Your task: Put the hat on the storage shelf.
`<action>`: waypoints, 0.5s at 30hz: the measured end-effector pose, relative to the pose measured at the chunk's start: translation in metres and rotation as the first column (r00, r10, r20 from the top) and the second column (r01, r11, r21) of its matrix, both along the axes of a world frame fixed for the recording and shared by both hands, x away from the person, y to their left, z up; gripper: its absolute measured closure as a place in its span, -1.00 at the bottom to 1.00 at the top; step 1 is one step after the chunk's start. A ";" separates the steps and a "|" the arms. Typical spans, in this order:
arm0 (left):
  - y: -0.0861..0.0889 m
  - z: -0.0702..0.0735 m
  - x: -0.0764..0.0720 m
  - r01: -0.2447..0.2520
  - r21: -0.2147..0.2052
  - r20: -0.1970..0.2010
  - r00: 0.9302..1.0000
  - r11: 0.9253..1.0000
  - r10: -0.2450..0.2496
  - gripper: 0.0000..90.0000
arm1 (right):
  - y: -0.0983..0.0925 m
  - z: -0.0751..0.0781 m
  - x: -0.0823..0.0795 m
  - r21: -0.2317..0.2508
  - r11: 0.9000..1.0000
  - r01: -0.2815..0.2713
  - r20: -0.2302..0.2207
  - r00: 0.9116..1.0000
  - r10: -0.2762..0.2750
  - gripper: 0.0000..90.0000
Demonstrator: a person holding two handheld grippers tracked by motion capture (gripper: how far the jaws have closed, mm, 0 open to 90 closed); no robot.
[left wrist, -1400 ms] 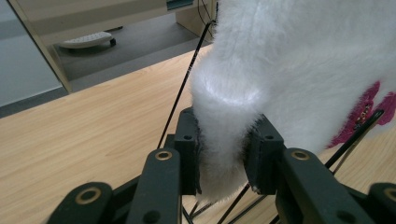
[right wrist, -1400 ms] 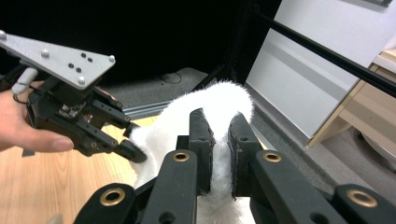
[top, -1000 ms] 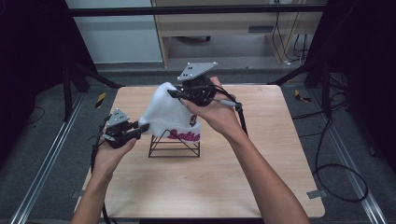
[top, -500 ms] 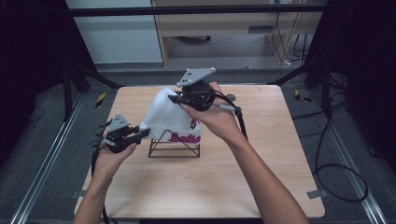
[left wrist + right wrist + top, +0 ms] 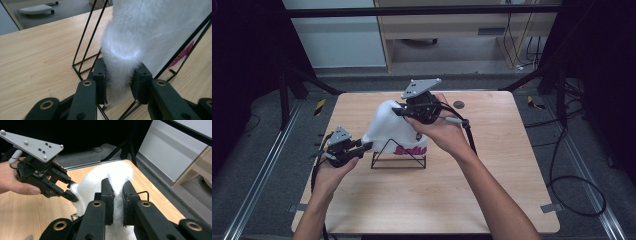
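A fluffy white fabric hat with pink lettering (image 5: 394,131) hangs over a black wire triangular stand (image 5: 398,159) near the middle of the light wooden table (image 5: 492,200), stretched between the two grippers. The left gripper (image 5: 364,146), held in the person's left hand (image 5: 332,167), has its jaws pinched on a bunched fold at the hat's lower near edge; in the left gripper view (image 5: 119,83) the white pile is squeezed between the two black pads (image 5: 100,83), with the stand's thin rods (image 5: 87,42) rising just beyond and to either side of the jaws. The right gripper (image 5: 399,112), held in the right hand (image 5: 447,132), grips the hat at its top far side; in the right gripper view (image 5: 117,203) its jaws stand narrow, with a thin ridge of the white fabric (image 5: 117,176) caught between them, and the left gripper (image 5: 72,196) shows ahead and to the left, biting the hat's edge, its grey three-cornered plate (image 5: 31,145) on top.

Compared with a second ago, the right gripper sits slightly lower and nearer the left one, and the hat has come down over the stand, so that less wire shows under it. The left gripper has stayed at almost the same spot beside the stand's near-left corner, clamped on the same fold. The pink lettering (image 5: 409,150) lies below the right gripper, at the hat's hem against the stand's right side.
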State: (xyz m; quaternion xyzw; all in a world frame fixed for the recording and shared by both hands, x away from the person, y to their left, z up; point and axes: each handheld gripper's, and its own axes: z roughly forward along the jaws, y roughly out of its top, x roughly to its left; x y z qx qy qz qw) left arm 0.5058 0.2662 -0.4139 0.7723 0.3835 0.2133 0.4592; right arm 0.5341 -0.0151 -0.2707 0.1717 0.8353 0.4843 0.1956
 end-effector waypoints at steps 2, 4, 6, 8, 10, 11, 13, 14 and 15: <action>0.000 -0.002 0.000 0.001 0.003 -0.004 1.000 1.000 -0.001 0.51 | 0.000 -0.002 -0.001 -0.004 1.000 -0.002 -0.005 1.000 0.002 0.84; 0.000 -0.003 0.000 0.000 0.000 -0.004 1.000 1.000 0.000 0.51 | 0.001 -0.004 -0.001 -0.006 1.000 -0.006 -0.008 1.000 0.006 0.84; 0.001 -0.005 0.000 -0.002 -0.001 -0.009 1.000 1.000 0.002 0.51 | 0.001 -0.005 -0.002 -0.008 1.000 -0.003 -0.011 1.000 0.003 0.84; 0.003 -0.008 -0.001 -0.006 -0.004 -0.014 1.000 1.000 0.006 0.49 | 0.003 -0.010 -0.002 -0.023 1.000 -0.003 -0.022 1.000 0.002 0.84; 0.005 -0.012 -0.002 -0.007 -0.003 -0.021 1.000 1.000 0.007 0.49 | 0.003 -0.011 -0.002 -0.026 1.000 -0.004 -0.024 1.000 0.004 0.84; 0.005 -0.016 -0.002 -0.007 -0.005 -0.029 1.000 1.000 0.007 0.49 | 0.005 -0.015 -0.003 -0.030 1.000 -0.006 -0.030 1.000 0.005 0.84; 0.006 -0.019 -0.003 -0.008 -0.002 -0.037 0.999 1.000 0.008 0.49 | 0.007 -0.018 -0.003 -0.035 0.999 -0.011 -0.035 0.999 0.009 0.84; 0.006 -0.019 -0.003 -0.008 -0.002 -0.037 0.999 1.000 0.008 0.48 | 0.007 -0.018 -0.003 -0.035 0.999 -0.011 -0.035 0.999 0.009 0.84; 0.007 -0.021 -0.003 -0.013 -0.005 -0.037 0.999 1.000 0.012 0.48 | 0.009 -0.020 -0.004 -0.036 0.999 -0.014 -0.037 0.999 0.012 0.84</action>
